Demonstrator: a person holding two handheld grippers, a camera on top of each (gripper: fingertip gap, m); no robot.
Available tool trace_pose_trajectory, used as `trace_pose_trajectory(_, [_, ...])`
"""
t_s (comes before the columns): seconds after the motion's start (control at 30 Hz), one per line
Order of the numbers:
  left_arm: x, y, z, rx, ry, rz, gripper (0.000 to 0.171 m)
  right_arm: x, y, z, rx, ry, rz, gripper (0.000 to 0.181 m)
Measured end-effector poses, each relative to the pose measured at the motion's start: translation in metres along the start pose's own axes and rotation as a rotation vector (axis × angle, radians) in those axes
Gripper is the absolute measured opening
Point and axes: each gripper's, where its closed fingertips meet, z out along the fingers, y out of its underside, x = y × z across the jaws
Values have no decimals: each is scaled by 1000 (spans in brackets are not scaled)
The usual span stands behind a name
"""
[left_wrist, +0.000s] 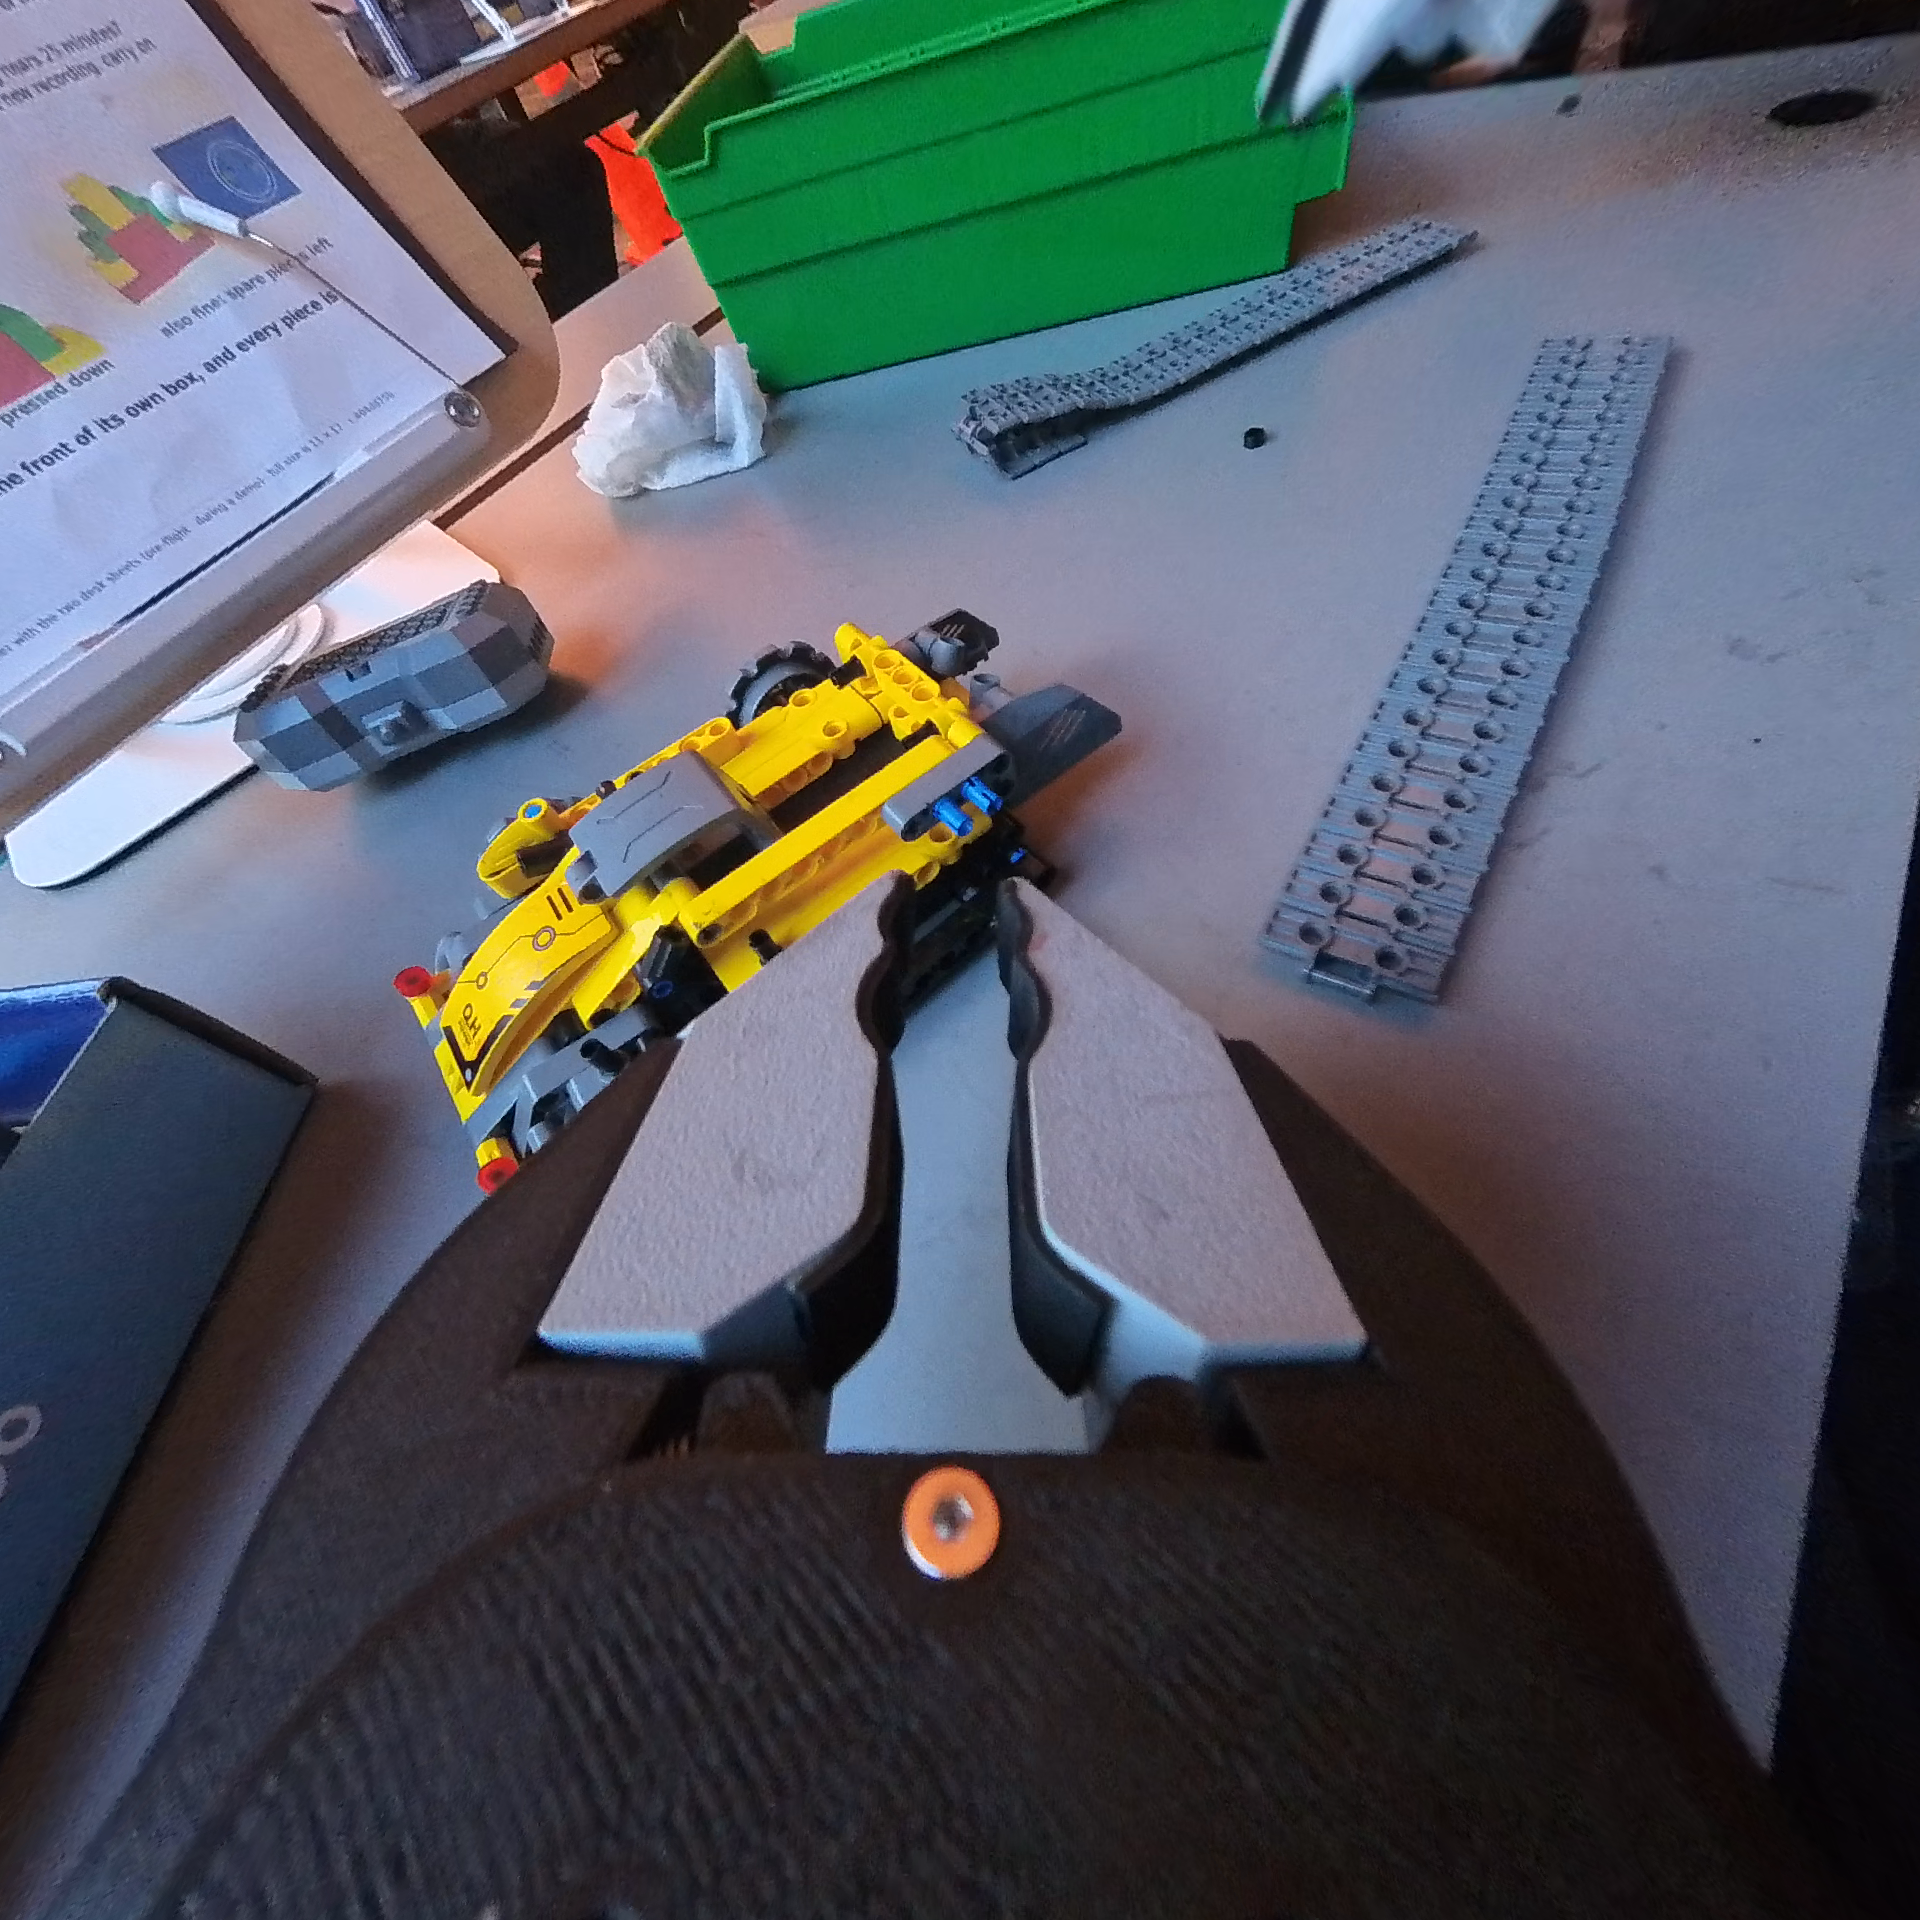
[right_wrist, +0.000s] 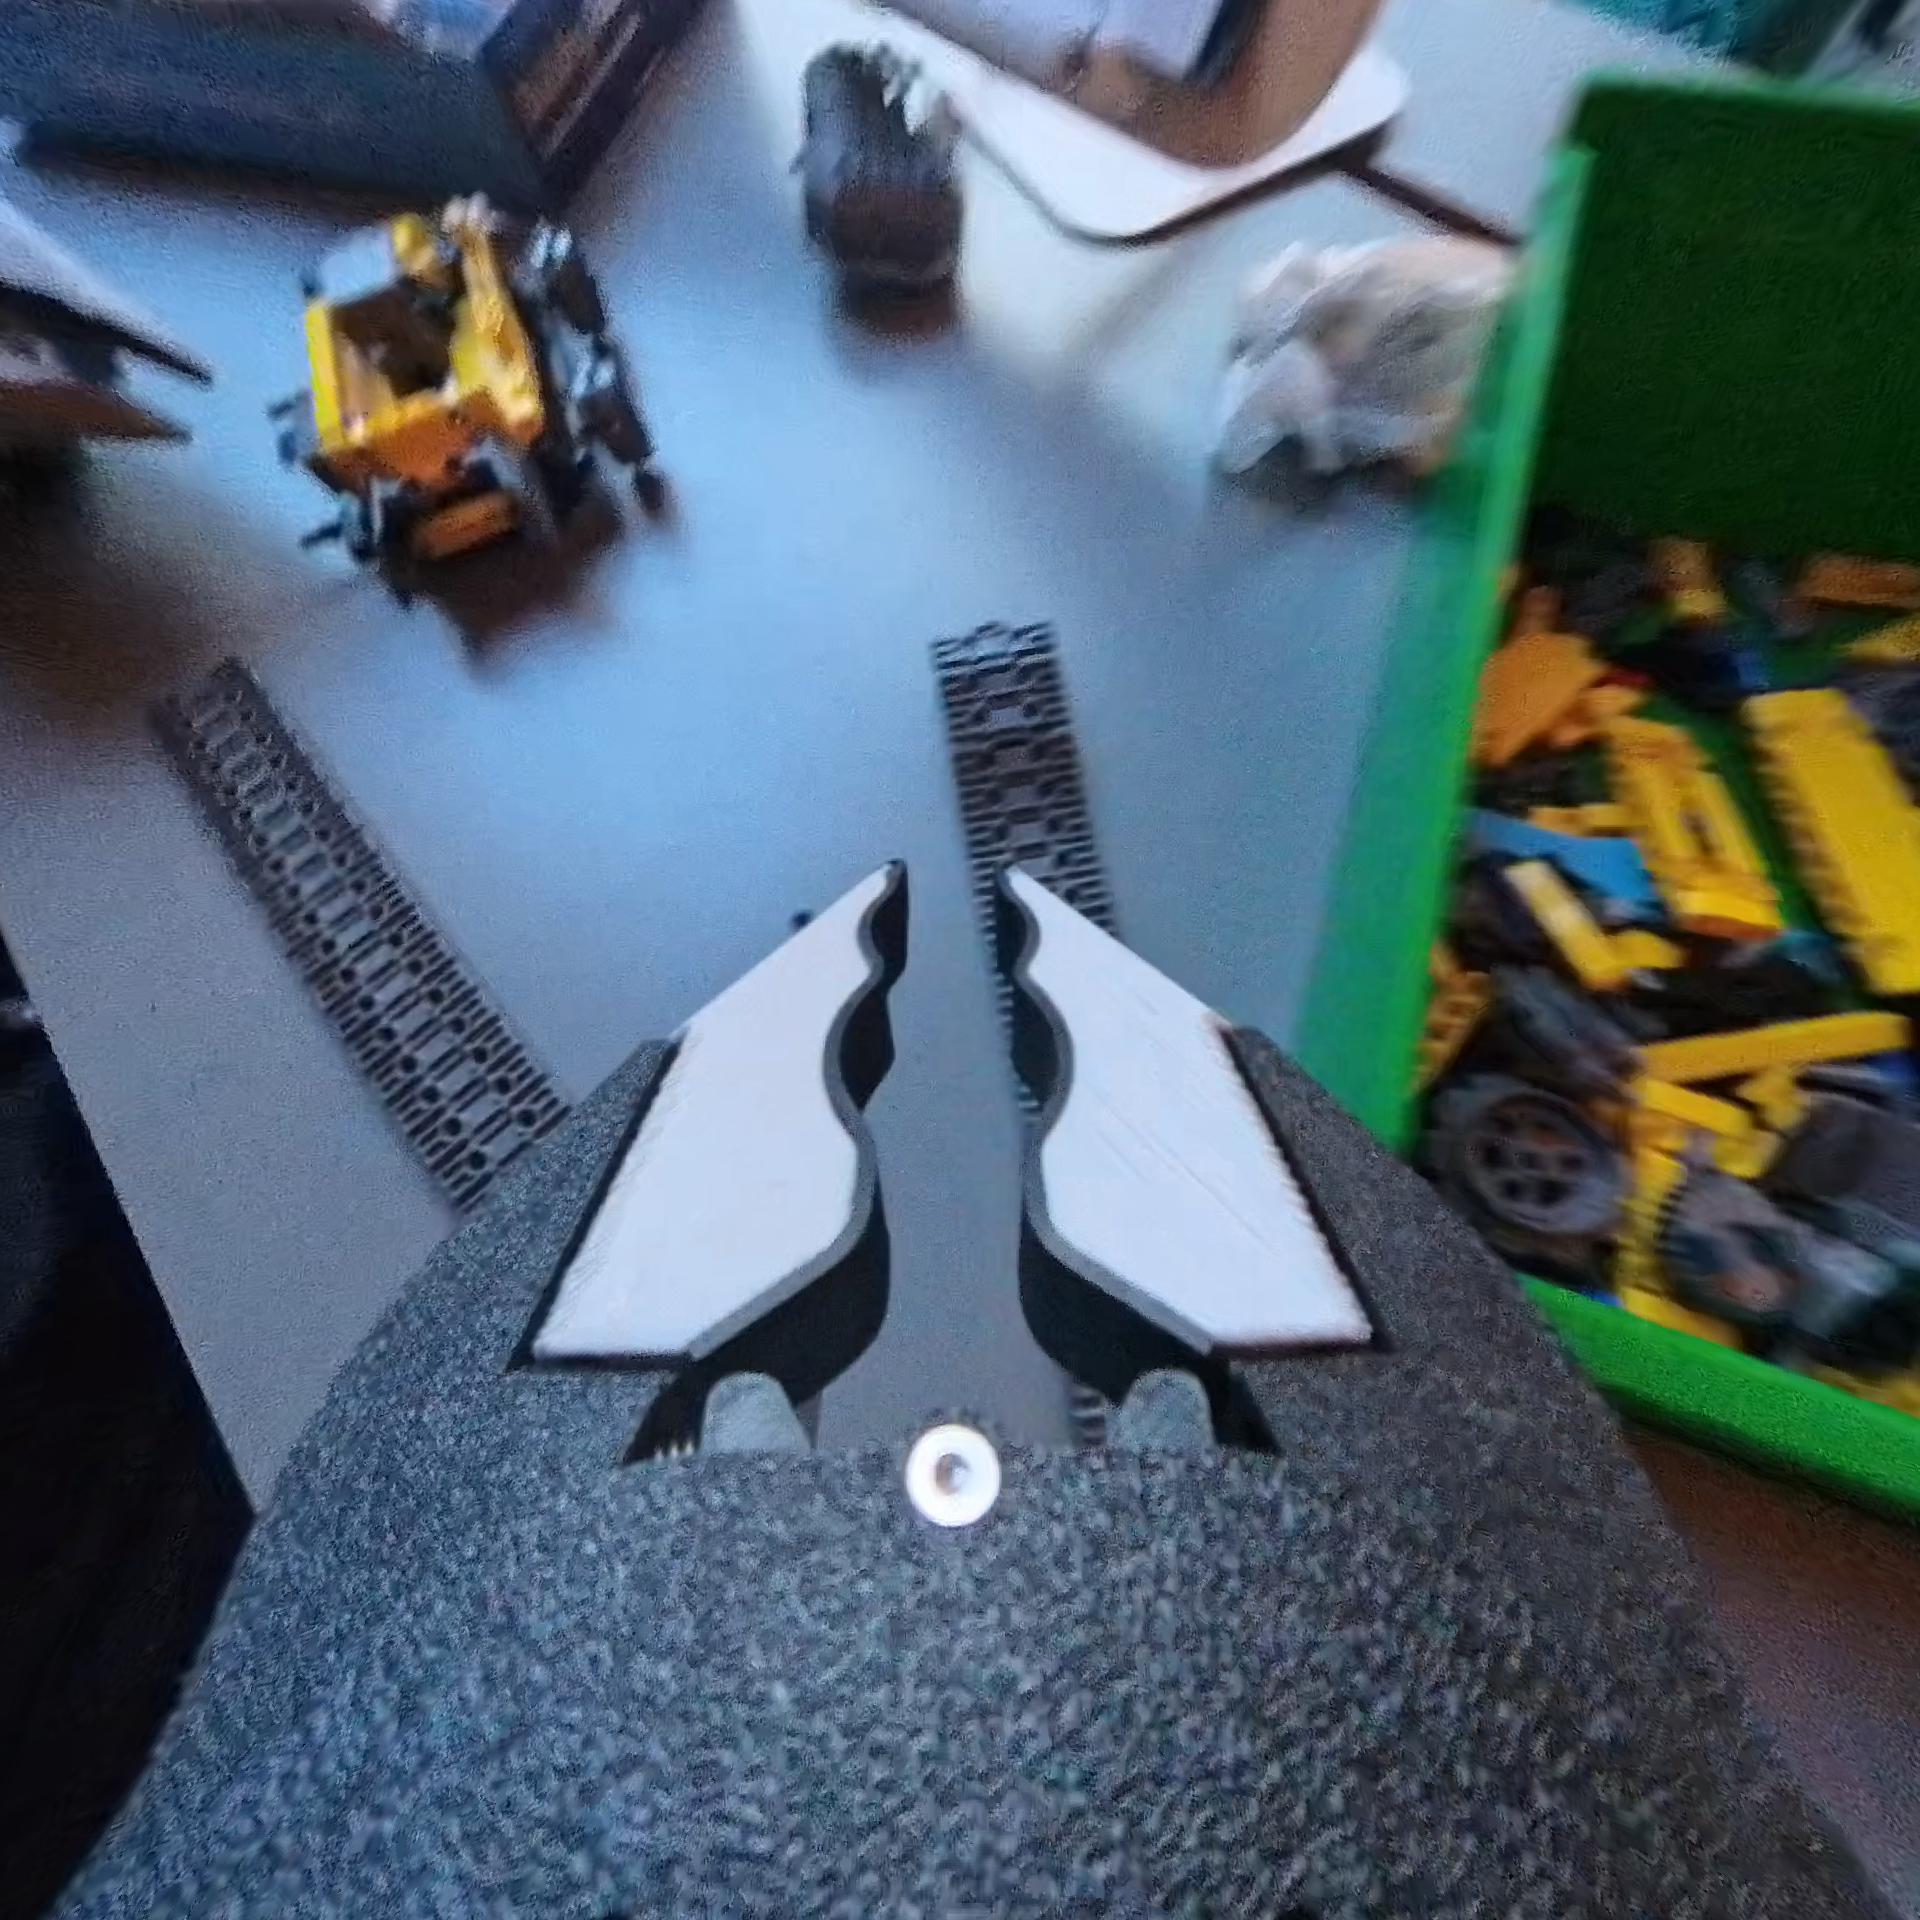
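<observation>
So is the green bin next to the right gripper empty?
No, the green bin beside the right gripper is full of loose yellow, black and blue building pieces, including a wheel.

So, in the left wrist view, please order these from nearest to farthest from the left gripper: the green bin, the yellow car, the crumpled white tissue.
From the left gripper:
1. Yellow car, right at the fingertips, slightly left.
2. Crumpled white tissue, farther back, left.
3. Green bin, at the far table edge, beside the tissue.

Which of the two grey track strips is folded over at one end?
The grey track strip beside the green bin: its near end doubles back. The other strip, lying farther right, is completely flat.
</observation>
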Motion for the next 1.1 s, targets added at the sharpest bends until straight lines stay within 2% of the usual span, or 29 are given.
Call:
trace_pose_trajectory(0.1, [0,0,0,0,2,0,13,-28,26,36,-84,-43,-47,11])
trace_pose_trajectory(0.2, [0,-1,-1,13,-5,5,14,-36,34,51,-112,-64,-49,12])
trace_pose_trajectory(0.47, [0,-2,-2,19,-7,7,13,-33,41,58,-126,-58,-56,7])
trace_pose_trajectory(0.6, [0,-2,-2,16,-4,4,13,-35,36,56,-99,-73,-31,14])
trace_pose_trajectory(0.77, [0,-1,-1,12,-3,5,13,-40,43,63,-134,-69,-65,8])
trace_pose_trajectory(0.9, [0,-1,-1,14,-3,5,13,-42,37,63,-124,-72,-77,3])
trace_pose_trajectory(0.97, [0,-1,-1,14,-1,4,13,-38,23,54,-90,-56,-81,3])
trace_pose_trajectory(1.03, [0,-2,-1,15,0,4,13,-19,-1,32,-30,27,-102,3])
trace_pose_trajectory(1.1, [0,-2,-2,18,0,4,12,19,-31,-2,38,169,-122,3])
